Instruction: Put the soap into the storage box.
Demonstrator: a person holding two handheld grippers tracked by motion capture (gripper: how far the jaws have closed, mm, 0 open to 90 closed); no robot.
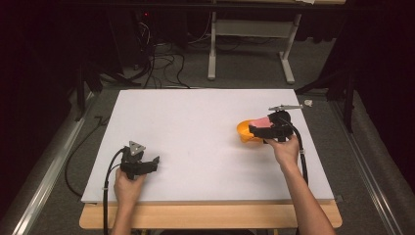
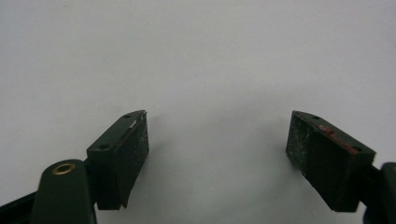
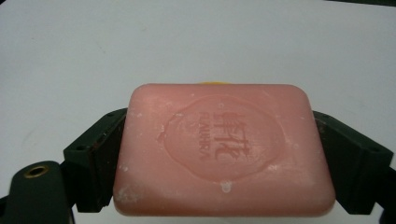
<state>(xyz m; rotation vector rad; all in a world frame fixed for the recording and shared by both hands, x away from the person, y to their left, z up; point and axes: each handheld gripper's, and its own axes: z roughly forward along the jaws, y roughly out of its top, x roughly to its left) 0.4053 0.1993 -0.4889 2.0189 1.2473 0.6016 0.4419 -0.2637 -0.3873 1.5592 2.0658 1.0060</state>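
Observation:
A pink bar of soap [image 3: 224,149] with a stamped oval seal is clamped between the jaws of my right gripper [image 3: 224,158]. In the high view that right gripper [image 1: 259,128] holds the soap [image 1: 261,121] over an orange bowl [image 1: 243,132] at the right of the white table. A sliver of the bowl's orange rim [image 3: 210,83] peeks out behind the soap. My left gripper [image 1: 149,164] rests near the front left of the table, jaws wide apart. In the left gripper view, the left gripper [image 2: 217,144] has bare white surface between its pads.
The white table top [image 1: 195,142] lies on a wooden board whose front edge [image 1: 205,215] sticks out toward me. Cables trail from both grippers. Beyond the table, the floor holds wires [image 1: 161,63] and a white desk frame [image 1: 254,44].

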